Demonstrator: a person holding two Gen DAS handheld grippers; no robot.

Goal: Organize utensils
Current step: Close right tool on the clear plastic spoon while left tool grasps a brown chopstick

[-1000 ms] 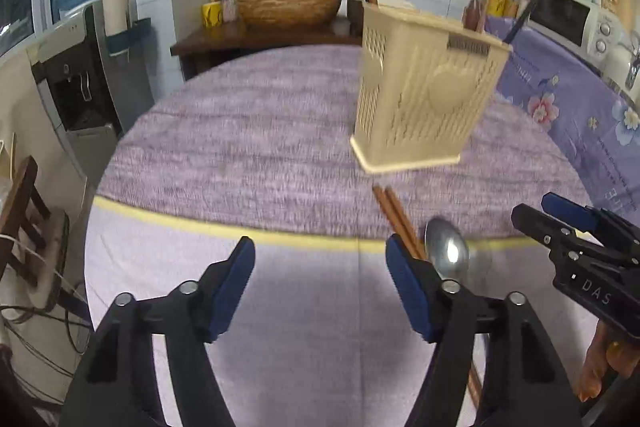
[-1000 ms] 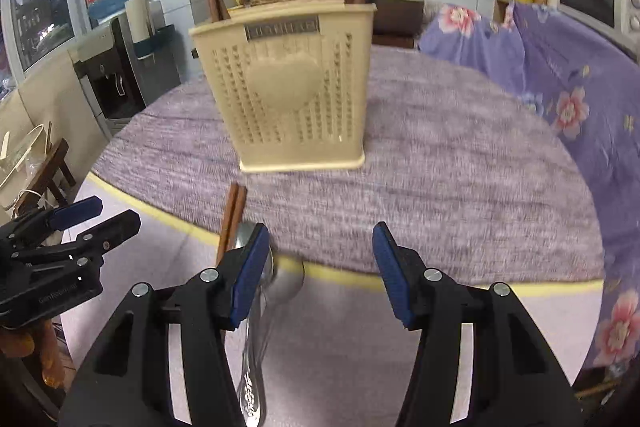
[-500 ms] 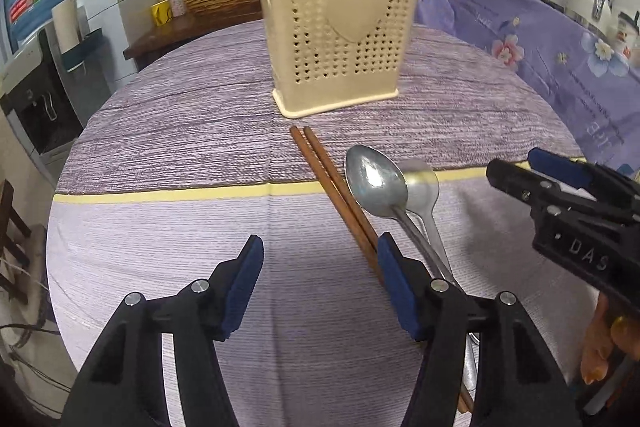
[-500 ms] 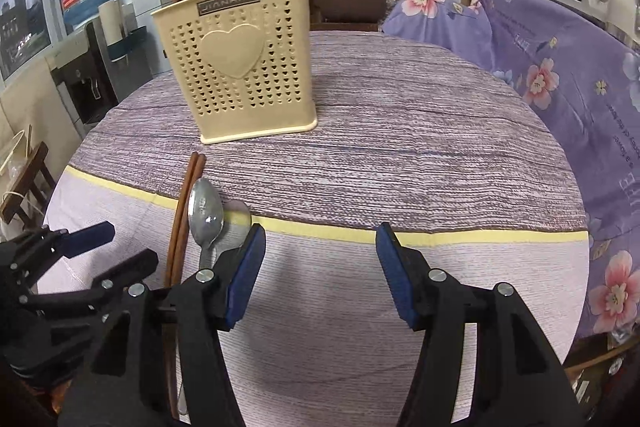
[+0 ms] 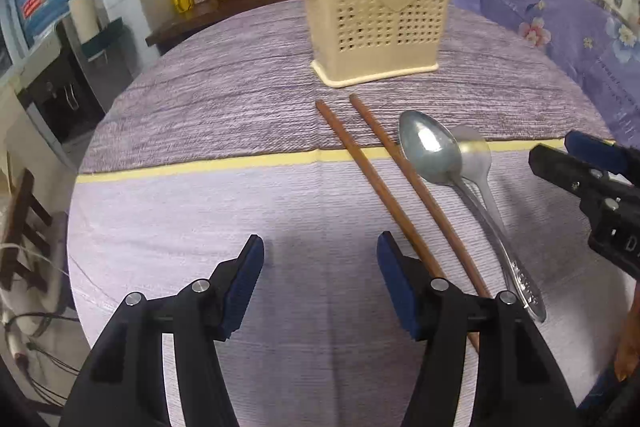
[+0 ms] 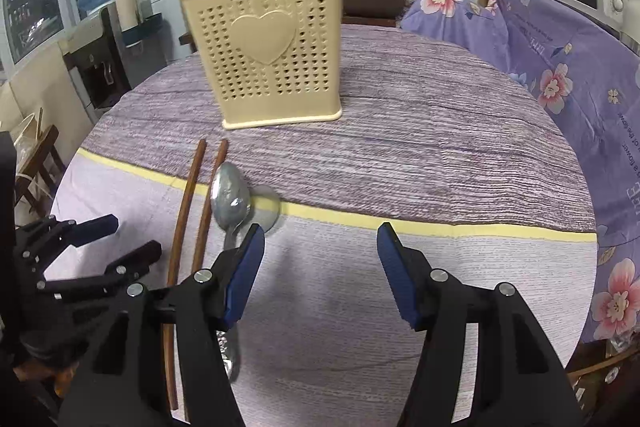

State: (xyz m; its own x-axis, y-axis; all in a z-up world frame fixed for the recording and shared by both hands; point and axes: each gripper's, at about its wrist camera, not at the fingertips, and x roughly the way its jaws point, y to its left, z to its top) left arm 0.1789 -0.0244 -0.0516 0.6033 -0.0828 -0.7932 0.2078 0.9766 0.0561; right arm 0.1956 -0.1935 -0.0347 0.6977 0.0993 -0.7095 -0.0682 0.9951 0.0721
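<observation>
We note a cream perforated plastic utensil holder (image 5: 378,7) w/ raised heart, standing on round table (image 5: 240,99) under ribbed purple cloth. Just in front of holder: two slim brown wooden chopsticks (image 5: 384,183), side by side; right of them two shiny metal spoons (image 5: 432,151), bowls overlapping. Left gripper (image 5: 320,279) jaws apart, empty, chopstick ends by its right finger. Right gripper (image 6: 320,267) also apart, spoons by its left finger.

The left gripper (image 5: 320,281) and right gripper (image 6: 322,267) are black plastic with blue pads (image 5: 394,283), round silver screws (image 5: 439,284) and white letters (image 5: 631,245).
</observation>
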